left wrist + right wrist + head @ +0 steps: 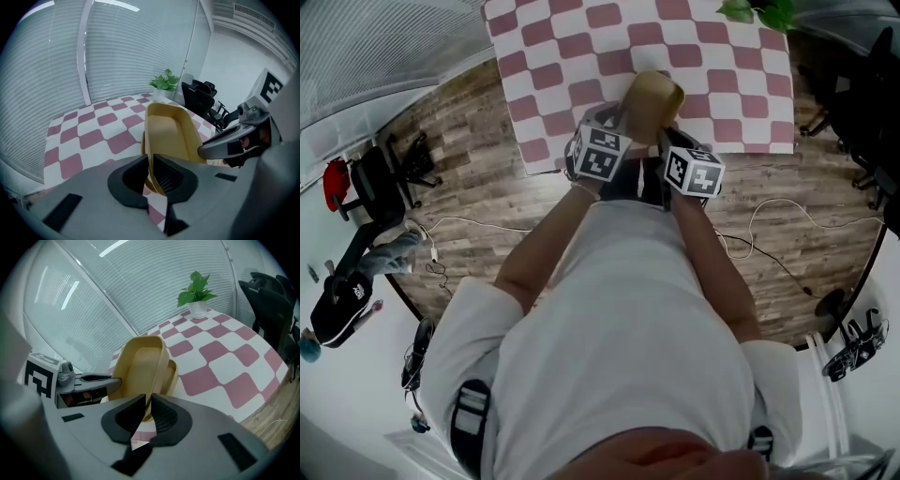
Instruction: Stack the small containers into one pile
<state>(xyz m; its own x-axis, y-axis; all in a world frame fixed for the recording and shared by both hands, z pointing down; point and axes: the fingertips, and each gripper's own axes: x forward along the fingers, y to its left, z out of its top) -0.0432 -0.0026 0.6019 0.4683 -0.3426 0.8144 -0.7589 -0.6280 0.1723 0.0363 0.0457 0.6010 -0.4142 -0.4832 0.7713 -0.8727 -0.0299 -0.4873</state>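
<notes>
Head view: the left gripper (625,120) and the right gripper (668,141) hold one tan container (652,101) between them, tilted, over the near edge of the checkered surface (572,56). No loose container shows on the cloth, so the pile looks nearly done. I judge that what is left is seating it and setting it down. The surface ahead is bare, with only a plant (757,11) at the far corner.

Left gripper view: the left gripper (151,169) has its jaws pinched tight on the container (168,131) wall, and the right gripper (225,145) comes in from the other side.

Right gripper view: the right gripper (149,409) is clamped on the container (138,364) rim. The rim of a second container (172,376) peeks out behind it — seemingly nested. To the right the surface (220,362) ends and drops to the floor, so the set-down should stay inboard.
</notes>
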